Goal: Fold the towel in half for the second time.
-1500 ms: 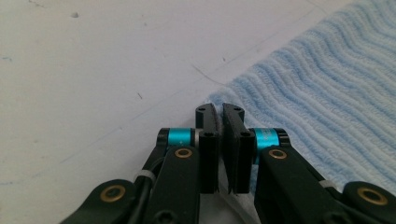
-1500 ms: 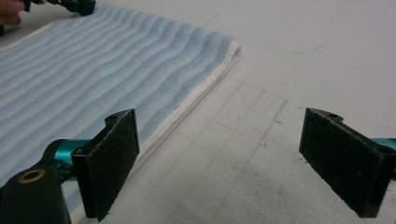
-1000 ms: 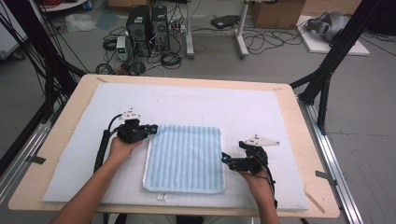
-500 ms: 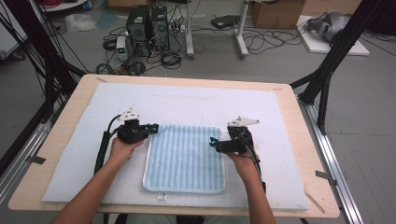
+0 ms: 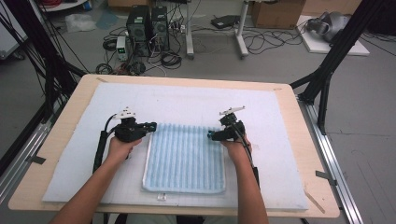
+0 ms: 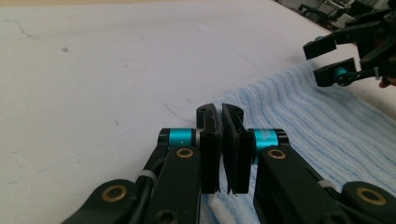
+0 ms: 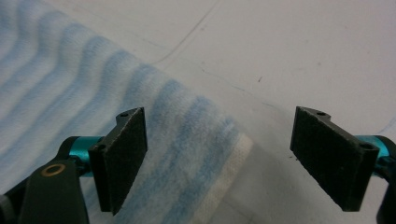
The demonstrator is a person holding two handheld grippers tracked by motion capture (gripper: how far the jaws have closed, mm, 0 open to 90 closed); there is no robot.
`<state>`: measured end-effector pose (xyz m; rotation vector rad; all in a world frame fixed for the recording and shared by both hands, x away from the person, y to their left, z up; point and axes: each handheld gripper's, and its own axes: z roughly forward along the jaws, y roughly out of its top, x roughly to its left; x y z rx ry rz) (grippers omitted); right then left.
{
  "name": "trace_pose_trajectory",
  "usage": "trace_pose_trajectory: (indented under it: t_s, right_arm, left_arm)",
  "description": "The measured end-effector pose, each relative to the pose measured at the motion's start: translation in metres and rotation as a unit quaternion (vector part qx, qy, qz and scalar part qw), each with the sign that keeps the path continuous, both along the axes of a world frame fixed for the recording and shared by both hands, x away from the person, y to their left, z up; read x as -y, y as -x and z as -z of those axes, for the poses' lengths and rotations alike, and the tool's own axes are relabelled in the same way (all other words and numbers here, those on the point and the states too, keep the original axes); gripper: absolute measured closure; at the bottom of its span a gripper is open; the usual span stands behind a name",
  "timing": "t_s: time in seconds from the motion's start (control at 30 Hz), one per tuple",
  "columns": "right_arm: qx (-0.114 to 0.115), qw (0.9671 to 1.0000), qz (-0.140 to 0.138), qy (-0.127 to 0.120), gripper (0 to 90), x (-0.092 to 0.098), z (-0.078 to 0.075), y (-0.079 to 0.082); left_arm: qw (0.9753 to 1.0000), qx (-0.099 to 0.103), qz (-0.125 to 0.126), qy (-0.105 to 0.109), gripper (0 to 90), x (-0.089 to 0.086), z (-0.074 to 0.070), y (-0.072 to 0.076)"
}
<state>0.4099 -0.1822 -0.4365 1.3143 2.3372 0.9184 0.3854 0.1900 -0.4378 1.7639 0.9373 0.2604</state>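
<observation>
We hold the left tongs [image 5: 150, 126] pinched shut on the far left corner of the striped blue towel [image 5: 184, 158], which lies flat on the white-padded tabletop [image 5: 187, 100] between both tongs. Our right tongs [image 5: 211, 136] gape open over the far right corner, seemingly so both corners can be lifted together.

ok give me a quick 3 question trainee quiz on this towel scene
1. True or false: the left claw is shut at a corner of the towel.
2. The right claw is: A open, B shut, C hidden?
3. What does the towel lie on?

Key: 1 true; 2 A, its jaws stand wide apart over the towel's corner; 3 a white mat on the table.
</observation>
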Motion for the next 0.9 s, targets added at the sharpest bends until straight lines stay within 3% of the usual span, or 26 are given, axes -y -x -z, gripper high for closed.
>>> trace_pose_trajectory:
  t_s: [0.1,0.2,0.4,0.57,0.73,0.9]
  right_arm:
    - [-0.004,0.9999,0.003,0.01,19.1,-0.0038,0.0048,-0.0017]
    - [-0.002,0.9999,-0.002,0.011,27.5,-0.0047,0.0034,-0.0011]
    - [-0.008,0.9993,-0.035,0.011,59.4,-0.0091,-0.0014,0.0034]
    - [-0.017,0.9989,-0.044,-0.005,74.0,-0.0098,-0.0021,0.0042]
    - [-0.002,0.9994,-0.033,-0.013,78.8,-0.0098,-0.0013,0.0054]
    - [0.021,0.9994,-0.02,-0.016,79.2,-0.0099,-0.001,0.0035]
  left_arm:
    - [1.0,0.0,-0.002,0.002,85.0,-0.0017,-0.0005,-0.0002]
    - [1.0,0.001,-0.001,0.004,85.1,-0.0025,-0.0004,-0.0005]
    - [1.0,0.002,0.0,-0.003,85.3,-0.002,-0.0007,0.0001]
    - [1.0,0.003,-0.005,0.0,85.4,-0.0031,-0.0015,0.0003]
    - [0.9999,0.012,-0.008,-0.007,86.0,-0.0032,-0.0014,0.0001]
    - [0.9995,0.017,-0.021,0.013,86.0,-0.0027,-0.0005,-0.0029]
